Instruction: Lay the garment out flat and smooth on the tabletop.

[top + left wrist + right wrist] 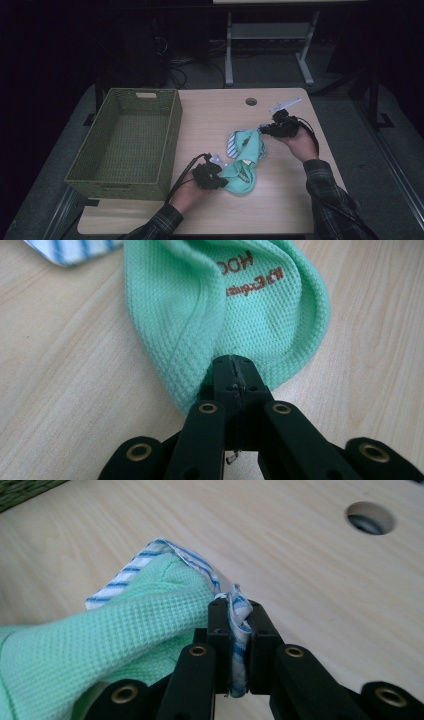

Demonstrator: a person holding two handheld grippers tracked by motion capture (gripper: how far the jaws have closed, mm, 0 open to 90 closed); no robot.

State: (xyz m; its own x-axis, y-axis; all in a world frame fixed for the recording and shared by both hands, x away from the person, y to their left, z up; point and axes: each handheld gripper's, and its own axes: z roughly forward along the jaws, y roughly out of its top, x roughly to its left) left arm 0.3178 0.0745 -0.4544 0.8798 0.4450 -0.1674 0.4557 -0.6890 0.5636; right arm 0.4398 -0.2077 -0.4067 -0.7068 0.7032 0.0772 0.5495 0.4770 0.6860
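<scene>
A mint-green waffle cloth (246, 162) lies crumpled in the middle of the wooden table (280, 210), over a white cloth with blue stripes (233, 144). My left gripper (216, 176) sits at the green cloth's near end, shut on its hem (200, 371). In the left gripper view brown lettering (250, 275) shows on the fabric. My right gripper (265, 130) is at the far end, shut on an edge of the striped cloth (239, 645), with green fabric (100, 645) bunched just left of its jaws.
A green woven basket (172, 135) stands open on the table's left side. A round cable hole (251, 101) lies near the far edge. Beyond the table are a desk's metal legs (229, 50) and floor cables. Bare wood stretches along the near right.
</scene>
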